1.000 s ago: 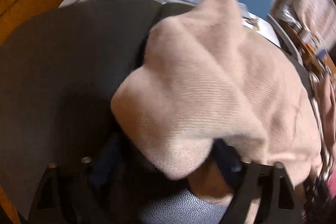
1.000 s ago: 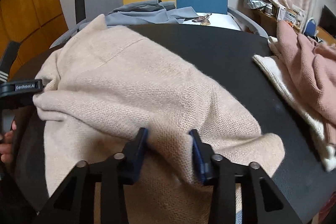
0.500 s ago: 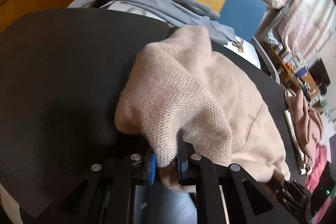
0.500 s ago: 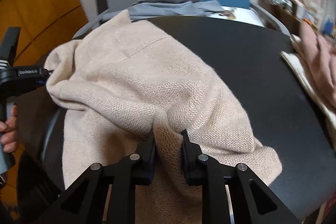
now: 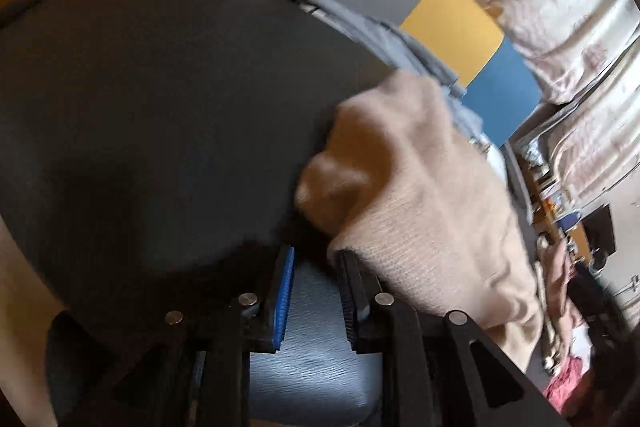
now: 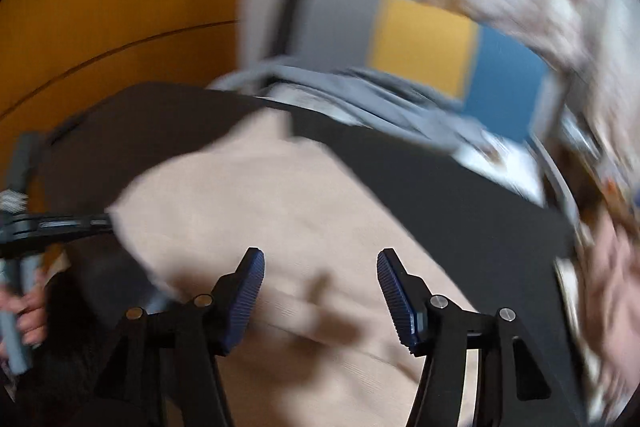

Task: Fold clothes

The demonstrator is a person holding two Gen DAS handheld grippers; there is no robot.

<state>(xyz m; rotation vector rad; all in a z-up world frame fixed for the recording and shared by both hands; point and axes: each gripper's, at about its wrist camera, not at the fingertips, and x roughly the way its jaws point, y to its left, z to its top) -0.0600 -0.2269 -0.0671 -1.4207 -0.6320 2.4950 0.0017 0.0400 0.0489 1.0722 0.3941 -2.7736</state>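
My right gripper (image 6: 320,281), jaws apart, hovers over the beige knitted sweater (image 6: 304,219); my left gripper (image 5: 314,275), also parted and empty, sits at its left edge

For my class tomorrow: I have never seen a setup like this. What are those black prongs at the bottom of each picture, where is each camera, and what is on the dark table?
No robot arm is here. A person holds a hand-operated tool in each hand, and each tool carries a wide-angle camera looking forward along its two fingers.

In the left tool's view, the left gripper appears at the bottom, its ribbed fingers apart with nothing between them. In the right tool's view, the right gripper is wide open above the cloth.

On the dark table lies a beige knitted sweater, the garment being folded. Neither tool grips it now. Behind stands a grey, yellow and blue chair with grey clothing draped over it. The right view is blurred by movement.
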